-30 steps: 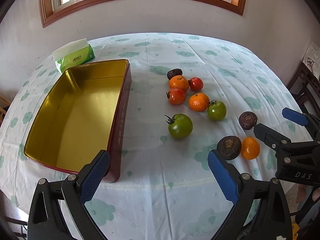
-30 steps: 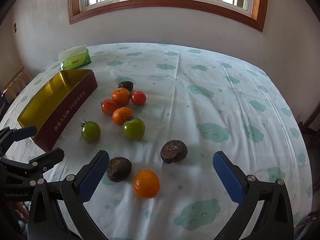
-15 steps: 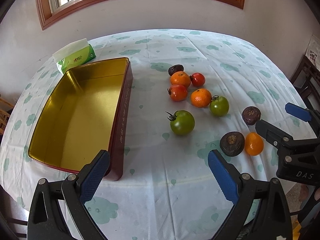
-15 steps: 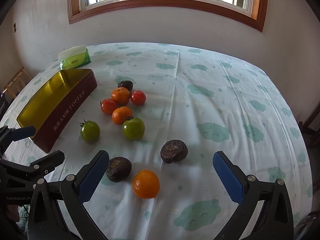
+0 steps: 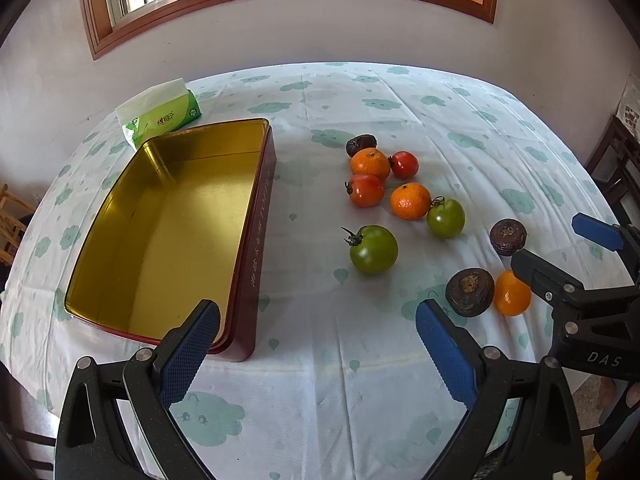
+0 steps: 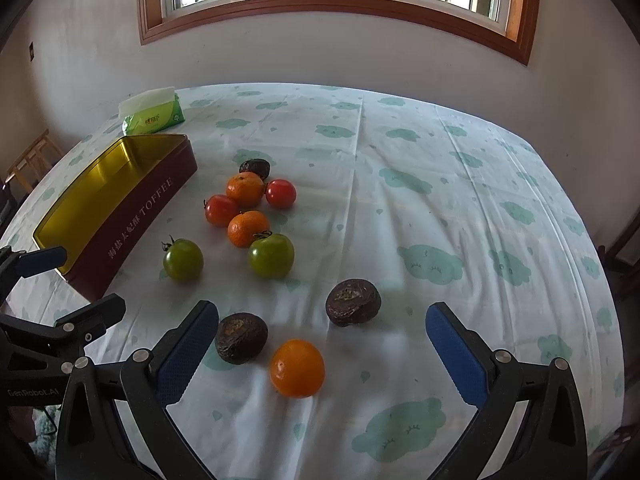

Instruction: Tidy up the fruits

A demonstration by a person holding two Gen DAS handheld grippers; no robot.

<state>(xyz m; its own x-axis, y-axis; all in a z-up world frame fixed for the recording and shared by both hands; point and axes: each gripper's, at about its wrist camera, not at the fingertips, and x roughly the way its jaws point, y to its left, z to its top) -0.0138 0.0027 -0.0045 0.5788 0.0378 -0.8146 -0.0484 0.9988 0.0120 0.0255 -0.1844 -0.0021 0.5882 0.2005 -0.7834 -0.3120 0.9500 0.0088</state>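
Fruits all sit loose on the bench cloth, right of the tin, none inside it yet. Nearest my right gripper: small orange, smooth, round, light, likely to roll, so I'd pinch it across the middle. Beside it two dark wrinkled fruits, probably soft, go gentle. Further from me, closer to the tin's far end: green tomatoes, red ones, mandarins; thin skins, bruise easily. Tin is rigid metal, gold inside, bare. Both jaws spread wide, holding nothing; left gripper hovers by the tin's near corner.
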